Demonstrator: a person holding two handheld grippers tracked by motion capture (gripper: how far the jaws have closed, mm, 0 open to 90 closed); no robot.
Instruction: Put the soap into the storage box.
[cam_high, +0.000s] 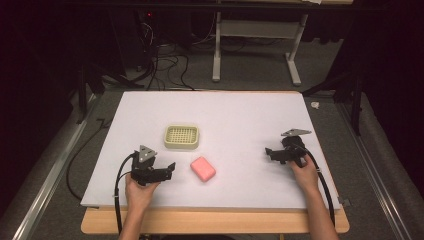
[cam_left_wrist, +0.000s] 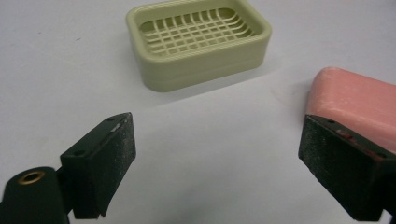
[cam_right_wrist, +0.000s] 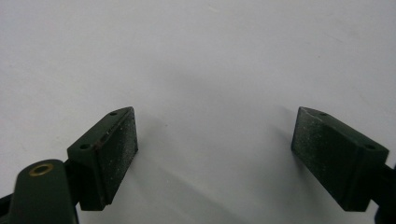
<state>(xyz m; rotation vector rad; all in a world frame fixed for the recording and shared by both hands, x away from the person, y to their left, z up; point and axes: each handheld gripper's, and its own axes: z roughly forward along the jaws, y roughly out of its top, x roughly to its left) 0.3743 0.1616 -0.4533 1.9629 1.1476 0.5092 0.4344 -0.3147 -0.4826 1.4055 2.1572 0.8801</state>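
On tabletop (cam_high: 235, 112), centre-left: soap dish (cam_high: 182, 137) sitting empty.
Soap: pink bar (cam_high: 203, 168) lying just beside left hand-held gripper (cam_high: 170, 170), seemingly untouched.
Grippers: left and right hand-held gripper (cam_high: 270, 153) both gaping, holding nothing.
Room: bare surface lying between them.

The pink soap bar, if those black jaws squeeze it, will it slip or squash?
The soap looks solid and rounded, so it probably holds shape but may slide. It lies flat on the table, so rolling seems unlikely. The left gripper is open beside it.

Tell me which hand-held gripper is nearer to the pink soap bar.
The left hand-held gripper. The pink soap bar lies just beside its open jaws, while the right hand-held gripper rests far off on the bare white table.
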